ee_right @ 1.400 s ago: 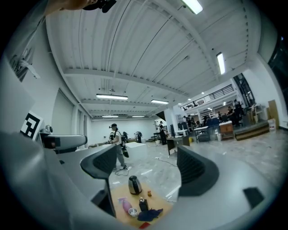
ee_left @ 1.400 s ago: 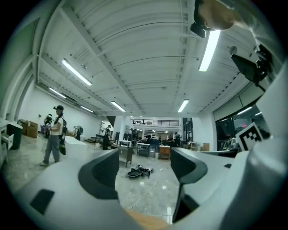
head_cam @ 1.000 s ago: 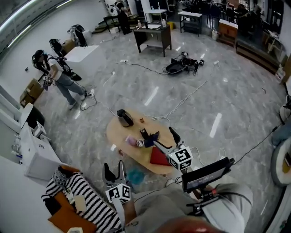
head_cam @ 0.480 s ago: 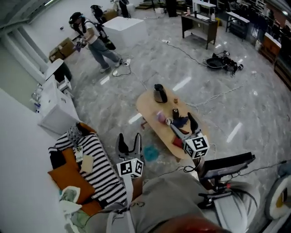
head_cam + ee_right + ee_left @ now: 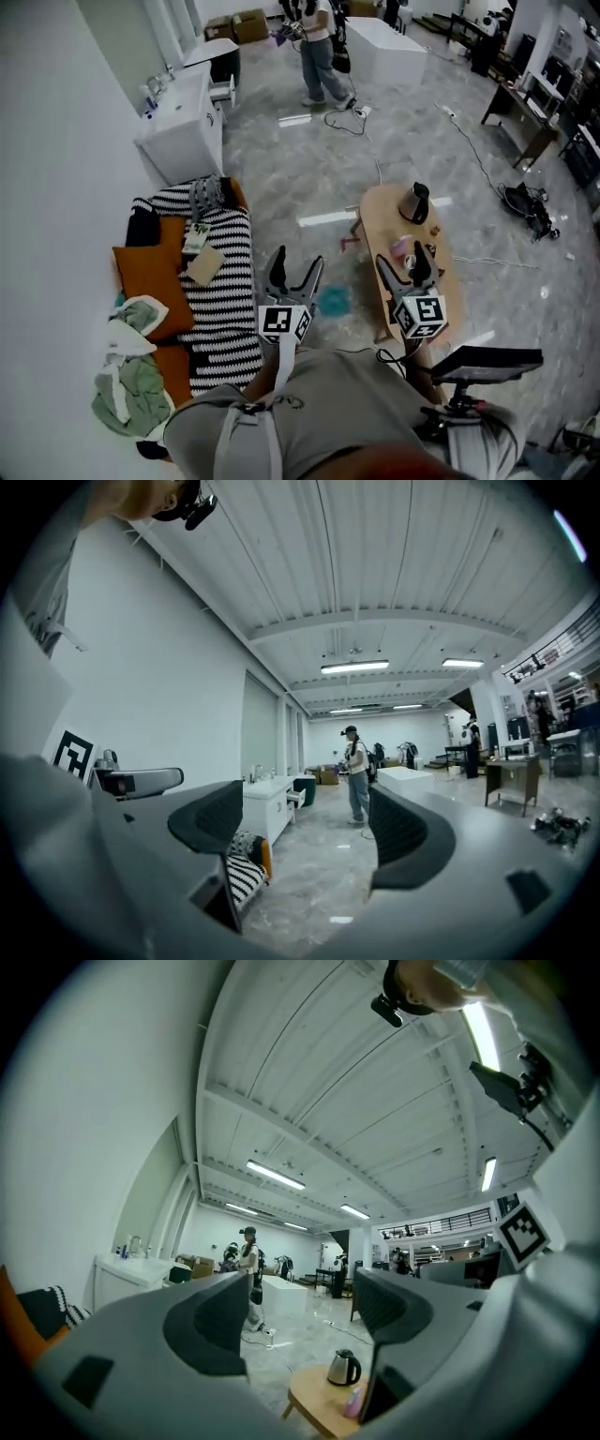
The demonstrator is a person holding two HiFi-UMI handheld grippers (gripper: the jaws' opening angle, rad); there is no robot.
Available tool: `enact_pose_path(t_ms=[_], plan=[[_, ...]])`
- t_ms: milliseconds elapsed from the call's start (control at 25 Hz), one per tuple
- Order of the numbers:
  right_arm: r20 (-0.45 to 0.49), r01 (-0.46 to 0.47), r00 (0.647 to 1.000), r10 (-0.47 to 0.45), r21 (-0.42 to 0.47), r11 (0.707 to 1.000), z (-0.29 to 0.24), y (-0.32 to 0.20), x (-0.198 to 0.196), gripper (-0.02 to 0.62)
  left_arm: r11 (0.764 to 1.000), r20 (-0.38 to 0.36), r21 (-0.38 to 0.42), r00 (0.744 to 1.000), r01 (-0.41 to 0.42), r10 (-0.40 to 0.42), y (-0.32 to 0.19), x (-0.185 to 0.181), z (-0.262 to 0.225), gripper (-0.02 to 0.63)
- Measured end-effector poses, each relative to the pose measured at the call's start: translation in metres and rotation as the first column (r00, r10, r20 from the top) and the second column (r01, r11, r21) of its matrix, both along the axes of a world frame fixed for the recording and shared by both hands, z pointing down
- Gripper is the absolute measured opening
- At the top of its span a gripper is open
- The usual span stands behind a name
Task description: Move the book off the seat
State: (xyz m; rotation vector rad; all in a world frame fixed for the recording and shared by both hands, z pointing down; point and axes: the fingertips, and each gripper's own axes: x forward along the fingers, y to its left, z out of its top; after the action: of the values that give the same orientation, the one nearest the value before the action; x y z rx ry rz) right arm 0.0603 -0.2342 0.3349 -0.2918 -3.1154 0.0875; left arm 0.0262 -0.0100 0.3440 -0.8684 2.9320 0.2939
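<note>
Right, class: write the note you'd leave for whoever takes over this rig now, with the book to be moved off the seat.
The left claw is open and empty, over the floor.
The right claw is open and empty, near the wooden table.
A flat tan item, likely the book, lies on the striped seat.
Done: nothing gripped yet.
Left to do: reach it, grasp it, move it off the seat.

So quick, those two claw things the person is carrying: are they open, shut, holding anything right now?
Left gripper: open, nothing between its jaws.
Right gripper: open, nothing between its jaws.
</note>
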Motion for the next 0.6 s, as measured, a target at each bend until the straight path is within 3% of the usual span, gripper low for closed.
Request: enact_pose_path(t_ms=[200,320,440,600], plan=[[0.020,0.104,0.994,-0.104,-0.011,0.994,-0.007,0.112,-0.035,0.433,0.999,0.087,-0.004,0.995,0.042,-0.041,0.087,-0.020,0.002,0.368],[-0.001,0.202,0.979,-0.202,-0.010,0.979,0.007,0.192,-0.058,0.433,0.995,0.048,-0.028,0.994,0.099,-0.098,0.151,-0.025,0.014,0.368],[-0.046,0.309,0.950,-0.310,-0.020,0.951,0.029,0.271,-0.077,0.433,0.986,0.007,-0.001,0.986,0.167,-0.167,0.213,-0.027,0.027,0.368],[-0.048,0.429,0.902,-0.428,-0.005,0.903,0.022,0.325,-0.081,0.433,0.969,0.001,-0.023,0.969,0.245,-0.245,0.258,-0.017,0.023,0.368]])
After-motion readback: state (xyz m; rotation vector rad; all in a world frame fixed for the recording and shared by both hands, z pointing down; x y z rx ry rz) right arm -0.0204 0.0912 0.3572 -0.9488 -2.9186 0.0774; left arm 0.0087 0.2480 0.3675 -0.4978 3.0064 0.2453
